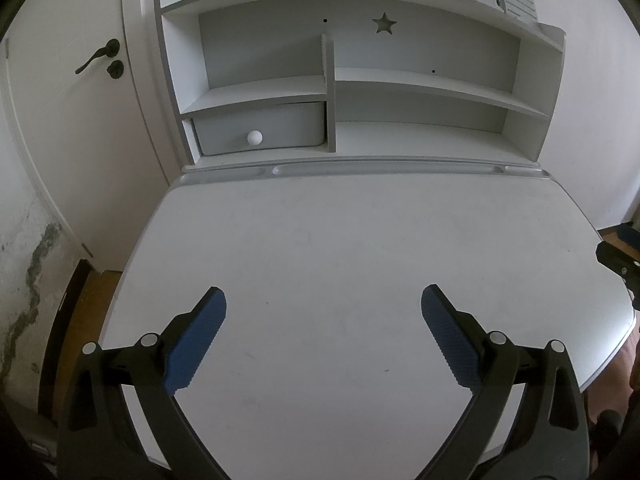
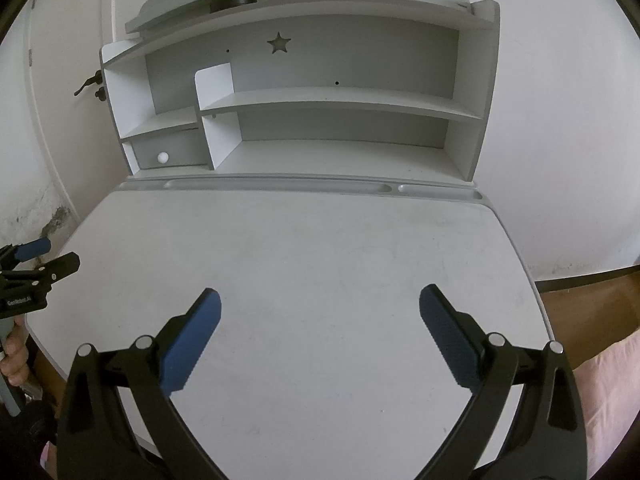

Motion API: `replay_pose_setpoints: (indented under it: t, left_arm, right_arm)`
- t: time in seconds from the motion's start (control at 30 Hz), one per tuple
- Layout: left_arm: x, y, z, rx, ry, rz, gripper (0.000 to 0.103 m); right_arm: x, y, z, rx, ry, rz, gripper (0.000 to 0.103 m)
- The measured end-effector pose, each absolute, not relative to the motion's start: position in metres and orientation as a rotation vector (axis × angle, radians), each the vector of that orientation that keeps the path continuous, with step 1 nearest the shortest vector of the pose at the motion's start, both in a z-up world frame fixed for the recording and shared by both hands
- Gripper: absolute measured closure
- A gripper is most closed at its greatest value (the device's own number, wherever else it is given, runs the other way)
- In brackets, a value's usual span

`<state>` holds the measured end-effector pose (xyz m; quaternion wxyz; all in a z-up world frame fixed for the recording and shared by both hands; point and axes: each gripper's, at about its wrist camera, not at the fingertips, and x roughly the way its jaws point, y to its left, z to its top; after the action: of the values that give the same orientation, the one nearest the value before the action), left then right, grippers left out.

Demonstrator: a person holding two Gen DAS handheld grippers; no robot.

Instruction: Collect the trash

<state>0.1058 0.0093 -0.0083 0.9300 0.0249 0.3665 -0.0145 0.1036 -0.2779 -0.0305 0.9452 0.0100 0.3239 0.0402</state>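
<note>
Two spread jaws each — left hand-held gripper and right hand-held gripper hover over the white tabletop.

Your left black plastic two-finger gripper had blue ribbed rubber pads and round silver pivot screws. Your right black plastic two-finger gripper matched it. White lettering, too small to read fully, marked the left one's side.
</note>
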Motion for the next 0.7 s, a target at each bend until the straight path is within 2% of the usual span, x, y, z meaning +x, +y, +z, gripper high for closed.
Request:
replay_pose_setpoints:
  t: [0.7]
  left_arm:
    - [0.1059,0.0073,-0.0096,0.058,0.754,-0.032,0.008]
  right_arm:
    - [0.1038,-0.2770,-0.0298,0.019,0.660,0.082,0.007]
